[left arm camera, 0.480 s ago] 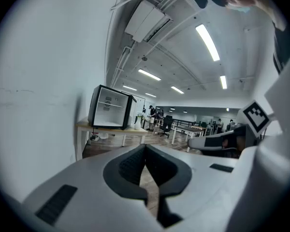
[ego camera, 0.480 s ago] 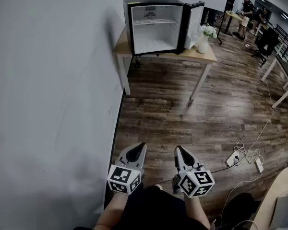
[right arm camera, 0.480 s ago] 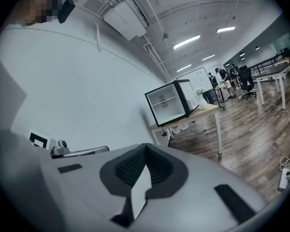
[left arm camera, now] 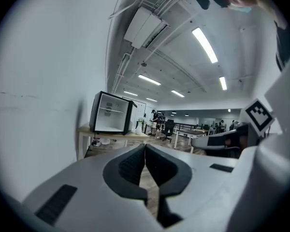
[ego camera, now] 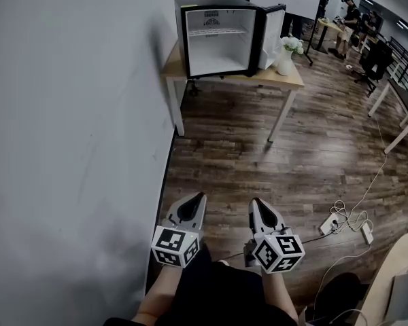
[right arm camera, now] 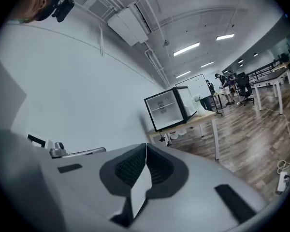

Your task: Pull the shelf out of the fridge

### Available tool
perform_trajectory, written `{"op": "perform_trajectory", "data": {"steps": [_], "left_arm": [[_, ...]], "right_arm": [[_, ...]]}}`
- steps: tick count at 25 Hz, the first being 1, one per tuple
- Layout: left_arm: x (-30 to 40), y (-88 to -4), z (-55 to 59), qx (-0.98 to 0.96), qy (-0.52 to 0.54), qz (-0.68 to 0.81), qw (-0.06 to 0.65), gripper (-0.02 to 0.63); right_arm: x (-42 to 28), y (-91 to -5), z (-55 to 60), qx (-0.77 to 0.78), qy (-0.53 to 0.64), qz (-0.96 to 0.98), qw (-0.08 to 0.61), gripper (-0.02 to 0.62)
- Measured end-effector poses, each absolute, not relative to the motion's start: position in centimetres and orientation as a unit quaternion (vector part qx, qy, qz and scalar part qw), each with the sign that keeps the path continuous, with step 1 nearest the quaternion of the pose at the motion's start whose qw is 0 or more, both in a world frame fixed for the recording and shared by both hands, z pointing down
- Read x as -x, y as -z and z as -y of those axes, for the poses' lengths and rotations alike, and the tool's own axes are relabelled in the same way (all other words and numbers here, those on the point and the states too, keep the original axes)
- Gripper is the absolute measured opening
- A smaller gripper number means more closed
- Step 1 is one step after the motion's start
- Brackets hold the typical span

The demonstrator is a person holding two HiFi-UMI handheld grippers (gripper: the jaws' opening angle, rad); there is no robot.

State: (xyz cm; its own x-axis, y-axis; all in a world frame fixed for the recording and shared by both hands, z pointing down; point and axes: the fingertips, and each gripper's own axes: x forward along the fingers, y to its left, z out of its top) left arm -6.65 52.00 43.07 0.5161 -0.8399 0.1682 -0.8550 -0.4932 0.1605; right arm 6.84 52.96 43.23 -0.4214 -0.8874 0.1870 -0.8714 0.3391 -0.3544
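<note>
A small black fridge (ego camera: 217, 36) stands on a wooden table (ego camera: 289, 81) against the white wall, far ahead, with its door (ego camera: 275, 27) swung open to the right. One wire shelf (ego camera: 217, 31) sits across the upper part of its white inside. The fridge (left arm camera: 110, 112) also shows small in the left gripper view, and the fridge (right arm camera: 168, 109) in the right gripper view. My left gripper (ego camera: 198, 198) and right gripper (ego camera: 256, 202) are low in the head view, side by side, far from the fridge. Both are shut with nothing between their jaws.
A white vase of flowers (ego camera: 287, 54) stands on the table right of the fridge. A power strip with cables (ego camera: 332, 224) lies on the wood floor at the right. Desks, chairs and people (ego camera: 353, 9) fill the far right. The white wall (ego camera: 75, 128) runs along my left.
The fridge and table sit slightly higher and left in the head view. Both grippers have kept their places, still shut.
</note>
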Motion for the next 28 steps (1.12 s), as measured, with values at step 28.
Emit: {"op": "perform_trajectory", "data": {"steps": [28], "left_arm": [[7.0,-43.6,-35.1,-0.851,-0.024,0.51,0.124,0.006]], "right_arm": [[-5.5,-44.4,-36.0,0.519,0.221,-0.826,0.007,-0.008]]}}
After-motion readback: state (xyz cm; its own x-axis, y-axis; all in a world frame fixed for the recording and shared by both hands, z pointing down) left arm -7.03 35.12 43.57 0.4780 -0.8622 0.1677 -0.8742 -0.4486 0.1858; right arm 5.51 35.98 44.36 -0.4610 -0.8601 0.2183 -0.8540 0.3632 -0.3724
